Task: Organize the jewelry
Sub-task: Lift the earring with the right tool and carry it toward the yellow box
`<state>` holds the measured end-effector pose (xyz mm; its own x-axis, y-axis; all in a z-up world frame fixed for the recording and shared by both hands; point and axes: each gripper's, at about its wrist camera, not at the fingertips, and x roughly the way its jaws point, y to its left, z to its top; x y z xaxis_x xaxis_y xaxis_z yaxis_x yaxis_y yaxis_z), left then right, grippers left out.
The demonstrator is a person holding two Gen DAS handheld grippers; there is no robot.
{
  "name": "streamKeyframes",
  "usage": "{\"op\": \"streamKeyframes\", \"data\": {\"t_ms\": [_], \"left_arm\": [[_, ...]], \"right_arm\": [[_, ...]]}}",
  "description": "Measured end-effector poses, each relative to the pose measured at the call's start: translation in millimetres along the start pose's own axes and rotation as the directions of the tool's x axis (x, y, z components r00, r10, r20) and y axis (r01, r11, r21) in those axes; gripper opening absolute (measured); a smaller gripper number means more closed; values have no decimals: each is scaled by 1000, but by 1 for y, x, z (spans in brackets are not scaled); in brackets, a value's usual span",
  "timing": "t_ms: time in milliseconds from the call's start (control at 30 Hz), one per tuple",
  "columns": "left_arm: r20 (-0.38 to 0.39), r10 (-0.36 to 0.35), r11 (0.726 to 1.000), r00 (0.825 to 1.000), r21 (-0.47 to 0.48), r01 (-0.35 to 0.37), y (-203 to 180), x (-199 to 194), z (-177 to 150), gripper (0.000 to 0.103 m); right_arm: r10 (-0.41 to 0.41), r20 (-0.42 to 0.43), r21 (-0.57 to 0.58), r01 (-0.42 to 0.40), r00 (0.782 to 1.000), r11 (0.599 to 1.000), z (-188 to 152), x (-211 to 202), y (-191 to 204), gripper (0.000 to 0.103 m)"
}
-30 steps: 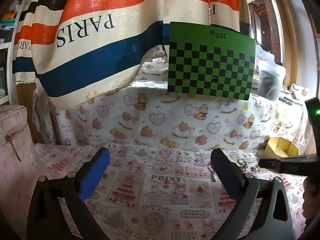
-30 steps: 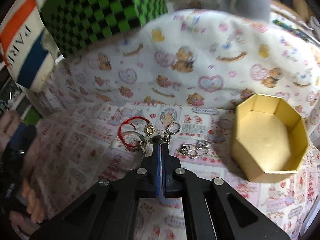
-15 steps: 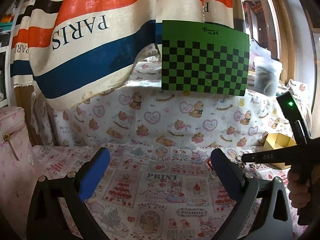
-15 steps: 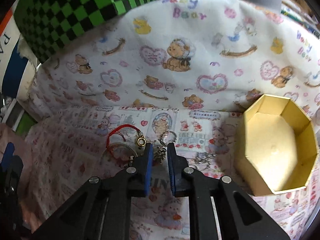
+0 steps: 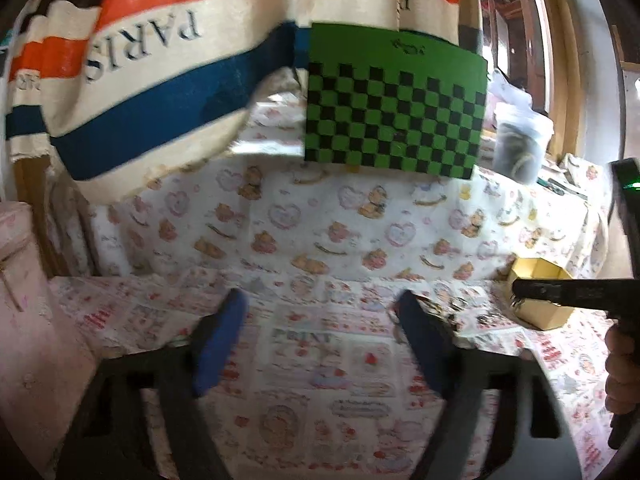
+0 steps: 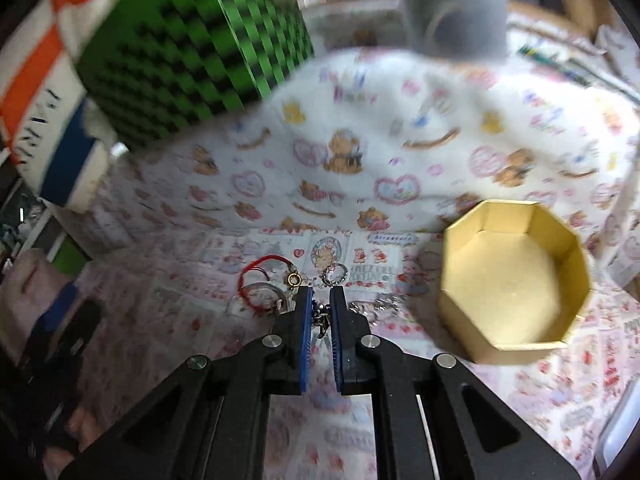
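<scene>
Surface: a table under a cartoon-print cloth (image 6: 400,420), with a bear-print sheet (image 6: 400,152) rising behind it and a green checkerboard card (image 5: 396,112) propped at the back.
Jewelry: a loose cluster lay on the cloth left of the box, including a red cord bracelet (image 6: 256,276) with a gold clasp and a small ring chain (image 6: 335,272).
Right gripper (image 6: 320,320): nearly pressed together, pinching a small dark metal chain piece (image 6: 321,320) between the blue pads.
Left gripper (image 5: 320,320): partly spread, its jaws having just been closing, nothing between them, hovering over bare cloth.
Handling, judged: light, limp, prone to snag or slip; best pinched at a clasp or bunched links.
Container: the gold octagonal box (image 6: 572,280) stood open and empty, just right of the cluster.
Other container: a blurred translucent tub (image 5: 520,144) behind, contents unclear.
</scene>
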<state>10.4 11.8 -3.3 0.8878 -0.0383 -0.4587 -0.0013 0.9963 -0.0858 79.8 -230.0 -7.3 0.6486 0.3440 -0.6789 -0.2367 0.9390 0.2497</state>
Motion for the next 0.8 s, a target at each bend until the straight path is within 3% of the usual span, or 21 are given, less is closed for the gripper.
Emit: {"op": "streamKeyframes", "data": {"t_ms": [67, 167, 233, 300, 333, 433, 467, 533, 700, 800], "left_arm": [[-45, -50, 998, 998, -31, 49, -8, 6, 10, 65], [-167, -170, 985, 971, -67, 160, -28, 21, 30, 59], [-258, -174, 984, 950, -70, 161, -45, 36, 37, 50], [-337, -127, 991, 933, -70, 110, -59, 54, 38, 41], [-374, -131, 991, 918, -79, 109, -64, 62, 37, 40], [-497, -179, 983, 849, -116, 139, -79, 90, 26, 36], [-519, -174, 984, 837, -113, 135, -84, 97, 23, 36], [-529, -160, 987, 833, -90, 132, -93, 103, 18, 36], [-507, -176, 984, 844, -94, 148, -100, 113, 5, 36], [-480, -173, 985, 860, -79, 154, -102, 115, 1, 36]], "right_arm": [[2, 47, -4, -2, 999, 1000, -2, -9, -3, 10], [9, 57, 24, -10, 998, 1000, 0, -6, -14, 10], [25, 25, 46, -26, 999, 999, 1, 0, -20, 10], [32, 19, 52, -33, 999, 998, 2, -4, -30, 10], [36, 16, 47, -36, 999, 998, 1, -3, -30, 10], [35, 27, 50, -37, 999, 998, -2, -11, -37, 10], [40, 31, 58, -42, 999, 997, -3, -14, -40, 10], [48, 35, 76, -50, 998, 996, -2, -17, -45, 10], [42, 26, 93, -44, 999, 995, -2, -16, -49, 10], [36, 28, 88, -38, 999, 995, -2, -15, -48, 10]]}}
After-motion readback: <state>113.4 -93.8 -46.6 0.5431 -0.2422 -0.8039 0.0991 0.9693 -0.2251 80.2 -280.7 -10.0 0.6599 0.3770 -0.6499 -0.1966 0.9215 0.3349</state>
